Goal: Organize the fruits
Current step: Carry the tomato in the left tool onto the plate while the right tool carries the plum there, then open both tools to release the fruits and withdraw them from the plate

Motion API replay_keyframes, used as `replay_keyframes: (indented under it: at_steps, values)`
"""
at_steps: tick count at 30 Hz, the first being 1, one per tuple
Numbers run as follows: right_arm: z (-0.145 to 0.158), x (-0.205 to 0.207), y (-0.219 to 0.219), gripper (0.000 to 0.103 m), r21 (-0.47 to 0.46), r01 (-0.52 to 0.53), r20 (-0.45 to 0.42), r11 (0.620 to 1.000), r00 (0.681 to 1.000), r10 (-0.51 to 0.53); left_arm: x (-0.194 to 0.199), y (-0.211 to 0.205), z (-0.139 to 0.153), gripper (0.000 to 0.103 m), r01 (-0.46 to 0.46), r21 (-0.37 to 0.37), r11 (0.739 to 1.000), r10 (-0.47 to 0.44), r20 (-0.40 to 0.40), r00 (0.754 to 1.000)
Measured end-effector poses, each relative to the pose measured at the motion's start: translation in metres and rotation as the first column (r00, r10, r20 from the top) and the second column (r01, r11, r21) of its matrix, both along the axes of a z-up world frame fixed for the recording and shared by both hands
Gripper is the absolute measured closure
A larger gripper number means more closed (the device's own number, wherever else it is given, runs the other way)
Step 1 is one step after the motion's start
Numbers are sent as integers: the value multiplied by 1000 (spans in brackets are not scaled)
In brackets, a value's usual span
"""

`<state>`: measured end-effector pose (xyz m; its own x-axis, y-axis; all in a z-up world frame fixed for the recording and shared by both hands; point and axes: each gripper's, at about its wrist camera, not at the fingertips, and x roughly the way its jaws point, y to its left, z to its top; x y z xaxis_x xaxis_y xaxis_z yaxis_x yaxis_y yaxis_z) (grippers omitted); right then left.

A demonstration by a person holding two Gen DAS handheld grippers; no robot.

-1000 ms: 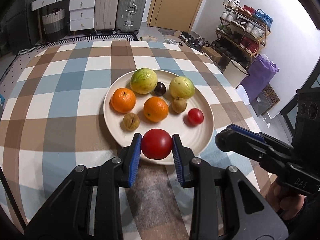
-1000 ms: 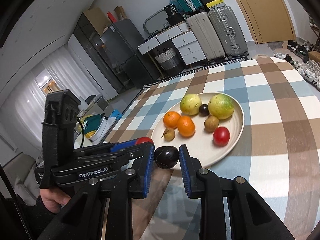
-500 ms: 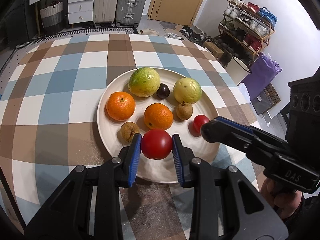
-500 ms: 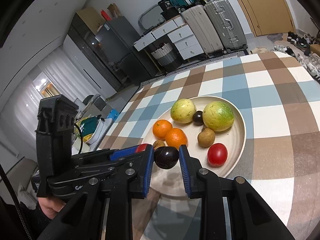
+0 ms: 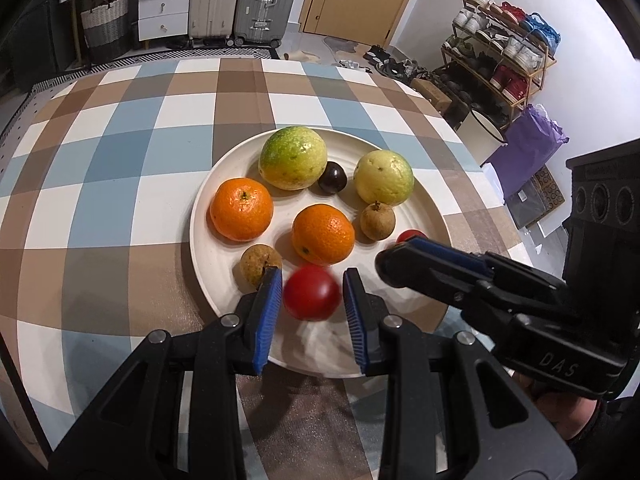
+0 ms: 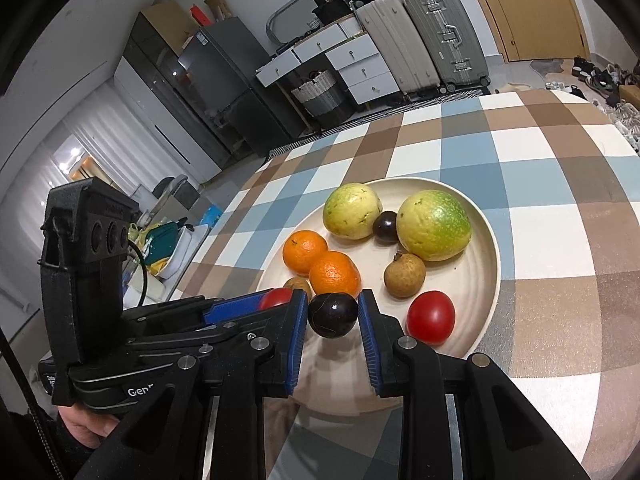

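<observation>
Left wrist view: the left tongs (image 5: 311, 295) grip a red tomato (image 5: 311, 293) over the near rim of the plate (image 5: 434, 216), lower centre; "DAS" shows lower right.

Right wrist view: the right tongs (image 6: 333, 316) clamp a dark plum (image 6: 333, 315), centre frame; "Gen" reads lower left.

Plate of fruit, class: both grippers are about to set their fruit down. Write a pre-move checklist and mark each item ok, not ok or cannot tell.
1. Left gripper holds the red tomato between its pads: ok.
2. Right gripper holds the dark plum between its pads: ok.
3. Both fruits are over the plate, not the tablecloth: ok.
4. Bare plate surface under the tomato: ok.
5. Bare plate surface under the plum: ok, though the near orange sits close behind it.
6. Fruit already touching the plate: cannot tell.
</observation>
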<state>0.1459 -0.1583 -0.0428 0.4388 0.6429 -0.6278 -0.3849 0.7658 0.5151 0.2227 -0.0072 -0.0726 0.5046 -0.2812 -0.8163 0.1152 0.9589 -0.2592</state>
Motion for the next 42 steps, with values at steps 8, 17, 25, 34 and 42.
replay_keyframes:
  at_steps: [8,17,25,34,42]
  values:
    - [2,-2,-6,64,2,31,15,1000,999,-31,-7,3,10,75,-9,1,1000,9,13,1000]
    - [25,-24,-18,57,-12,80,100,997,992,-79,-34,14,31,75,-44,17,999,42,83,996]
    - [40,-54,-21,55,-68,128,185,989,976,-114,-68,18,50,75,-78,63,995,65,181,981]
    - [77,-94,-24,52,-58,193,335,980,928,-163,-110,24,78,74,-115,70,991,88,310,947]
    - [100,-139,-17,38,-32,203,439,979,883,-168,-158,29,102,65,-148,49,988,114,413,904]
